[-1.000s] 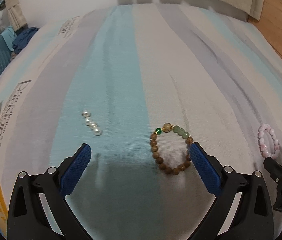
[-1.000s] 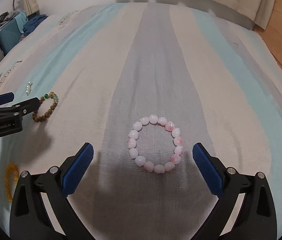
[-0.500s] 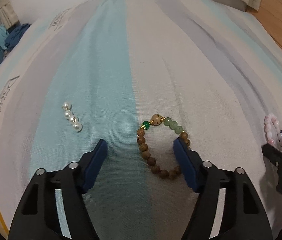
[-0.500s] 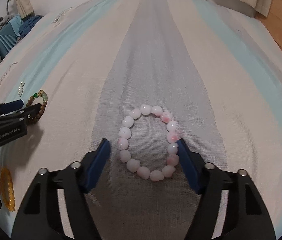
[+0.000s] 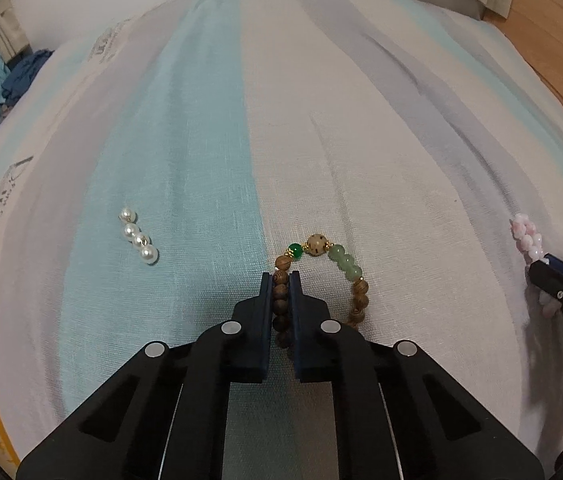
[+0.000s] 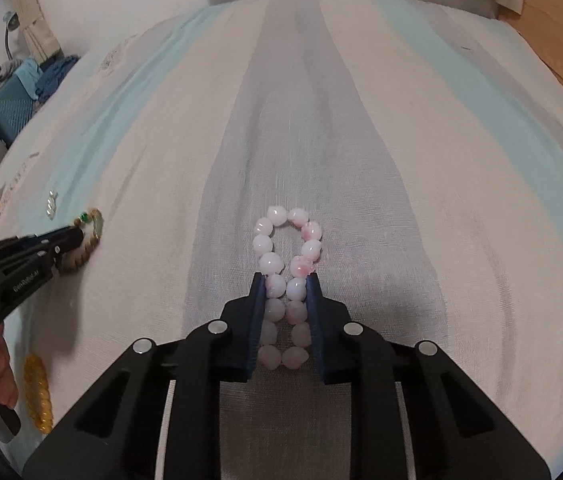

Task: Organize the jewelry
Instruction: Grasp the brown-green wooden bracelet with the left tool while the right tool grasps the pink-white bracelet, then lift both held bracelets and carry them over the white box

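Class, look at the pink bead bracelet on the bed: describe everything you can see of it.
The pink bead bracelet is a loop of glossy, pale pink beads, some blotched deeper pink, stone-like. It lies flat on the striped bedspread, on a grey stripe. The right gripper is shut on its near half, squeezing both sides together, so the far end forms a small loop.

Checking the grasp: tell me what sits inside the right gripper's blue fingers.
The right gripper squeezes both sides of the pink-and-white bead bracelet together on the striped bedsheet. The bracelet's nearest beads are partly hidden by the fingers.
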### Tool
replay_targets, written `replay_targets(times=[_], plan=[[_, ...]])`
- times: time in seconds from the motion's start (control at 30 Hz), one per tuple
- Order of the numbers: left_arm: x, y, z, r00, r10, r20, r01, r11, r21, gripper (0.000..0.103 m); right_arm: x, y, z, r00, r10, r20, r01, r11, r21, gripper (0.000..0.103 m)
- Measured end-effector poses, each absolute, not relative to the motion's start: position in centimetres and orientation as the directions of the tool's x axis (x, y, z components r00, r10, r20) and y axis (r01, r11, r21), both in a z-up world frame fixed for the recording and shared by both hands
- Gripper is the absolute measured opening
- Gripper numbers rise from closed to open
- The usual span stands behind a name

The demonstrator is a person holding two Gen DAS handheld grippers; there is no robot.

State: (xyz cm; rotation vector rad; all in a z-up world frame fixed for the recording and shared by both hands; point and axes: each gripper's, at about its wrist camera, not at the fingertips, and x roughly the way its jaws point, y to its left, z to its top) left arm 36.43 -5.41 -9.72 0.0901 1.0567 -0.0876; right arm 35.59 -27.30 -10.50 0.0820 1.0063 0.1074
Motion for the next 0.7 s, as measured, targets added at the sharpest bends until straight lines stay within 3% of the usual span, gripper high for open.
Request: replay_targets(times=[0.7], plan=[[35.6,-5.3,-7.9,0.501,-0.023,-0.865,0.111,0.993,0.038,0.007,34.2,-28.3,-8.5,0.567,0.132,-0.813,-0.030,0.990,0.139,0.020]])
